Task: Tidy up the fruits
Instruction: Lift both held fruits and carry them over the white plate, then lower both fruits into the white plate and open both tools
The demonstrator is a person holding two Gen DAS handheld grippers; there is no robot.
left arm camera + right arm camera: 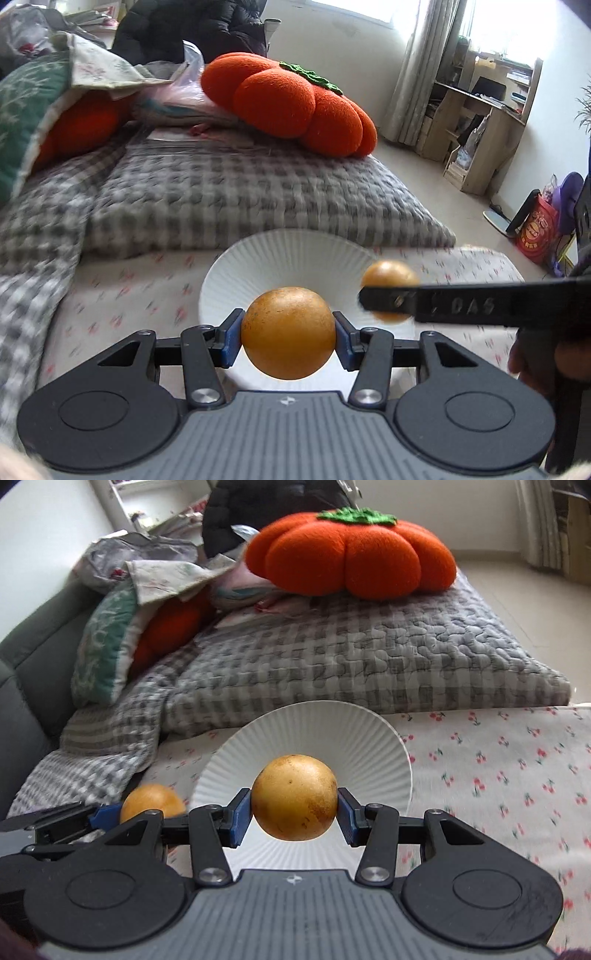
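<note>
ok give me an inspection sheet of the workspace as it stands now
surface: bed sheet with cherry print, partly covered by a grey checked quilt
job's things: white ribbed plate on the sheet, nothing seen lying in it; two round orange-yellow fruits, both held above it
clutter: pumpkin cushion, second orange cushion under a green pillow, heaped clothes
grippers: left gripper jaws shut on left fruit; right gripper jaws shut on right fruit
cables: nothing seen
surroundings: wooden desk shelves, curtains, red bag on floor

white ribbed plate [369, 738] | orange pumpkin cushion [351, 554] | grey checked quilt [332, 657] | cherry-print sheet [498, 768]
</note>
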